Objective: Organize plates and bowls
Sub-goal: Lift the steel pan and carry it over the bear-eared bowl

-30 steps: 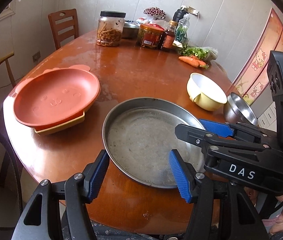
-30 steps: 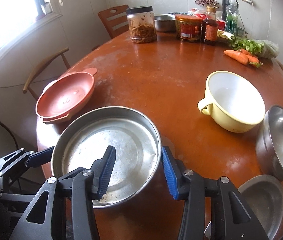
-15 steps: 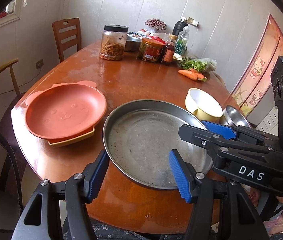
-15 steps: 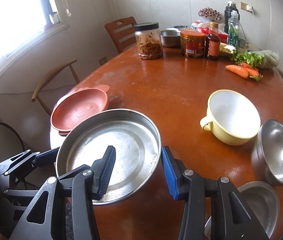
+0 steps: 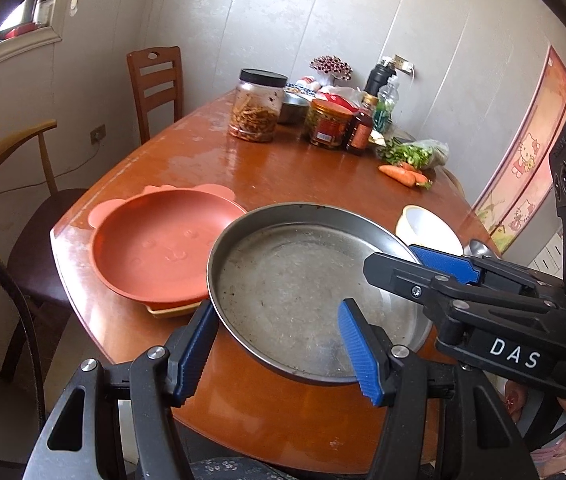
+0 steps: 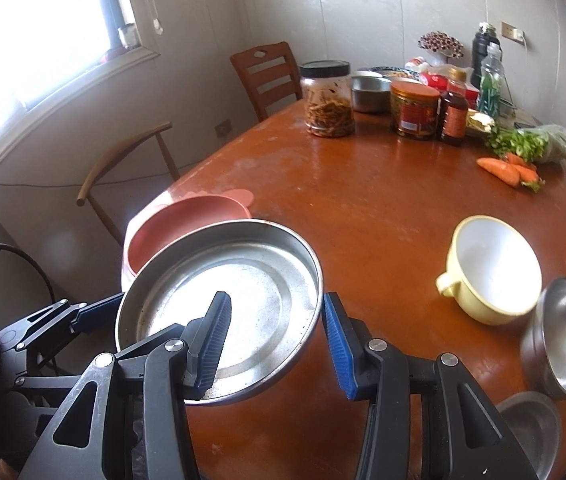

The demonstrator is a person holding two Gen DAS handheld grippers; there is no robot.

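A wide steel pan (image 5: 291, 280) hangs tilted above the near part of the table, held by both grippers. My left gripper (image 5: 277, 350) is shut on its near left rim, one finger outside and one inside. My right gripper (image 6: 275, 344) is shut on the near right rim (image 6: 315, 292) the same way. In the left wrist view the pan's left edge overlaps an orange bear-face plate (image 5: 155, 248), which lies on a yellow plate (image 5: 171, 312). A cream bowl with a handle (image 6: 491, 268), a steel bowl (image 6: 563, 332) and a small steel dish (image 6: 531, 424) stand to the right.
At the far end of the brown table (image 6: 383, 200) stand a pickle jar (image 6: 329, 100), a red-lidded jar (image 6: 415, 110), bottles (image 6: 453, 112), greens and carrots (image 6: 503, 170). Wooden chairs (image 6: 267, 76) stand along the left side. The table's near edge is just below my fingers.
Both grippers have risen with the pan, lifting it off the table and carrying it left until it overlaps the orange plate's edge. The grip on the rim looks the same.
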